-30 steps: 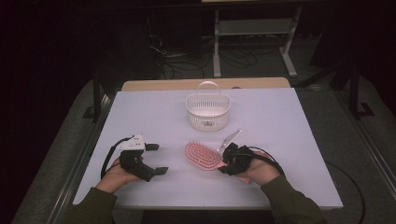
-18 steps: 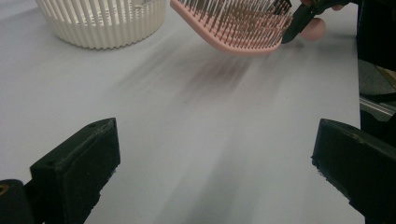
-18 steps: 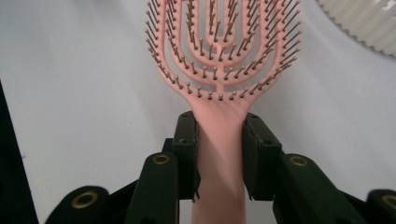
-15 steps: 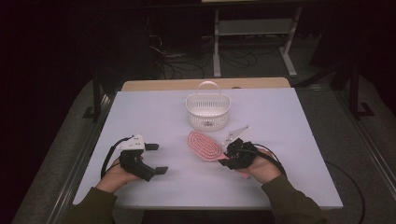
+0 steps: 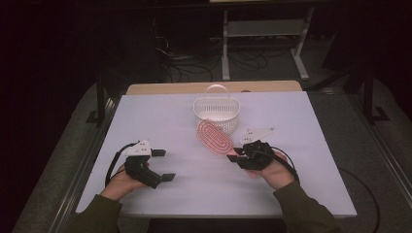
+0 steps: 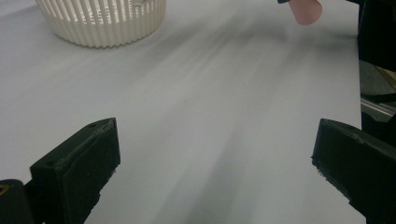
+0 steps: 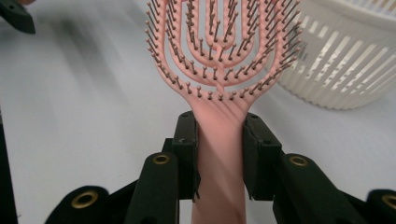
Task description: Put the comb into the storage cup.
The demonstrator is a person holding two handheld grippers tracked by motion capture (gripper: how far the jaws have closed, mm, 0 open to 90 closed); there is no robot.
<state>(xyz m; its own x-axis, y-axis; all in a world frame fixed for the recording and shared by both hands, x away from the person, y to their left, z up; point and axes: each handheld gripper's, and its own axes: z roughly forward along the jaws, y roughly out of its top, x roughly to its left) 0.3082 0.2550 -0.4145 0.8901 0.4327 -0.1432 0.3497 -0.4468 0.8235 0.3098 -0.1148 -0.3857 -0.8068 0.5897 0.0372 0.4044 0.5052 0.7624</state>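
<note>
While the pink hairbrush sat flat on the table a second back, we've now got it lifted and swung toward the white basket, its head just beside the basket's near wall. Our right gripper is clamped on the smooth handle, one pad on each side. The brush head is an open oval of looping plastic ribs, with ball-tipped bristles facing the camera. The basket is round, with slatted plastic walls and an arched handle. Our left gripper hasn't budged; its jaws are spread wide over bare tabletop, nothing between them. The table is plain matte white with loads of free room all around, and the edges are well away from both hands.
</note>
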